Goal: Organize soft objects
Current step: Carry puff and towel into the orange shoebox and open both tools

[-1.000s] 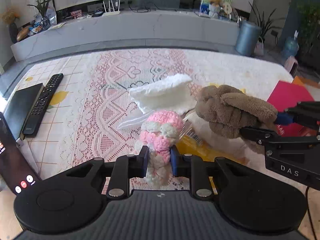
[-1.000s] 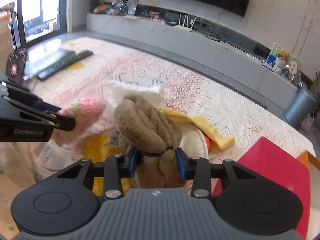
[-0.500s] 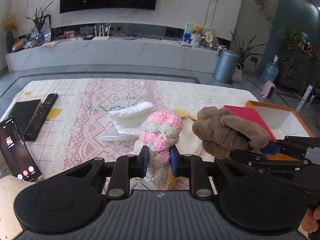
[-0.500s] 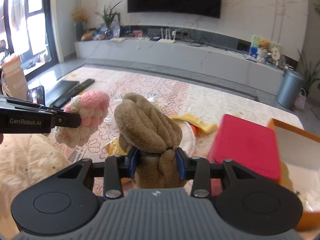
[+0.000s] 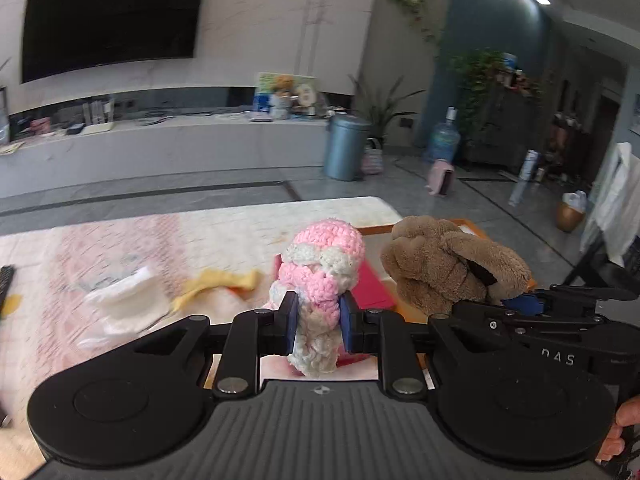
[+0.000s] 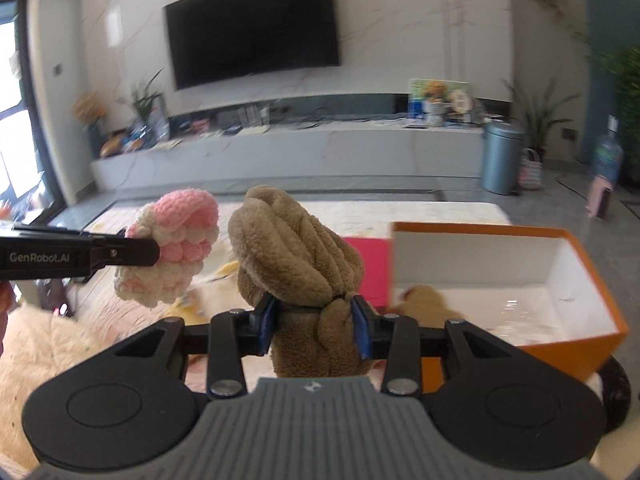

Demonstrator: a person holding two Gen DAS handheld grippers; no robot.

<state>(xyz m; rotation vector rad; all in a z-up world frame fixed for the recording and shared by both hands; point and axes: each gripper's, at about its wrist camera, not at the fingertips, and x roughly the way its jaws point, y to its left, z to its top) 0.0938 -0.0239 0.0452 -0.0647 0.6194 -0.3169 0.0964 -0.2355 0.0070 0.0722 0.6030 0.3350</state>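
Note:
A pink and white crocheted toy (image 5: 320,272) is held up in the air, with my left gripper (image 5: 319,322) shut on its lower part. From the right wrist view the same crocheted toy (image 6: 176,248) hangs at the left. My right gripper (image 6: 314,324) is shut on a brown plush toy (image 6: 296,256), also lifted; that brown plush (image 5: 440,272) shows at the right of the left wrist view. An orange box with a white inside (image 6: 576,248) stands open to the right, with a tan soft thing (image 6: 424,300) in its near left corner.
A red lid (image 6: 370,268) lies left of the box. A white cloth (image 5: 128,300) and a yellow cloth (image 5: 220,282) rest on the lace-covered table (image 5: 120,240). A cream fluffy item (image 6: 44,344) lies at lower left in the right wrist view. A hand (image 5: 624,428) grips the right tool.
Both grippers have risen with their toys and swung right. The orange box has come into view. The phone and most of the remote have dropped out of the left wrist view.

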